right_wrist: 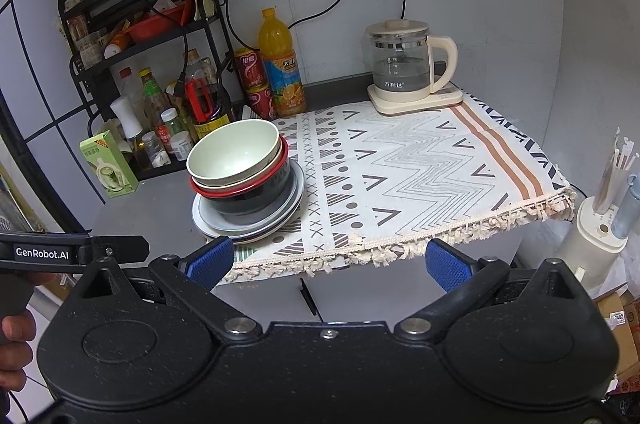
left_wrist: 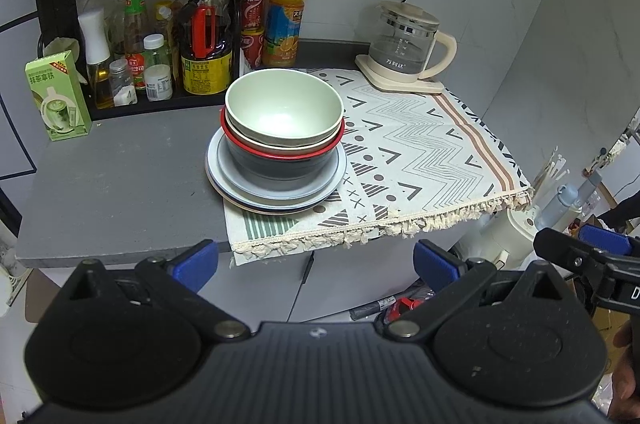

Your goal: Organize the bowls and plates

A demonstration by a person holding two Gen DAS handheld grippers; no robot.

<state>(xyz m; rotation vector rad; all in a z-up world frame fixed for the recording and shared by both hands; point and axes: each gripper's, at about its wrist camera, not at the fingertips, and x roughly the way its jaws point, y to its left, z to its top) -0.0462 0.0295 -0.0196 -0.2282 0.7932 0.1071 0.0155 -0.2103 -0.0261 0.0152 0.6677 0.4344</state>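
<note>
Both my grippers hang off the counter's front edge, level, pointing at the wall. My left gripper [left_wrist: 316, 262] is spread wide, nothing between its blue pads [left_wrist: 198, 262]; my right gripper [right_wrist: 329, 264] is the same, wide apart and holding nothing. The bowls [left_wrist: 282, 128] sit nested ahead of the left gripper, slightly left of centre, green one on top, then a beige, a red-rimmed and a dark one, all on the plates [left_wrist: 276, 190]. From the right gripper the stack is ahead and to the left. How many plates are there I cannot tell; only rims show under the blue top one. The stack straddles the left edge of the mat [left_wrist: 408, 160], partly on bare grey counter [left_wrist: 120, 184]. The right gripper shows in the left view, cut off at the frame's right edge. Far ahead on the right is a kettle [left_wrist: 408, 46]; ahead on the left, a rack [left_wrist: 136, 36] of bottles, labels too small to read. Wall is white tile with cables.
</note>
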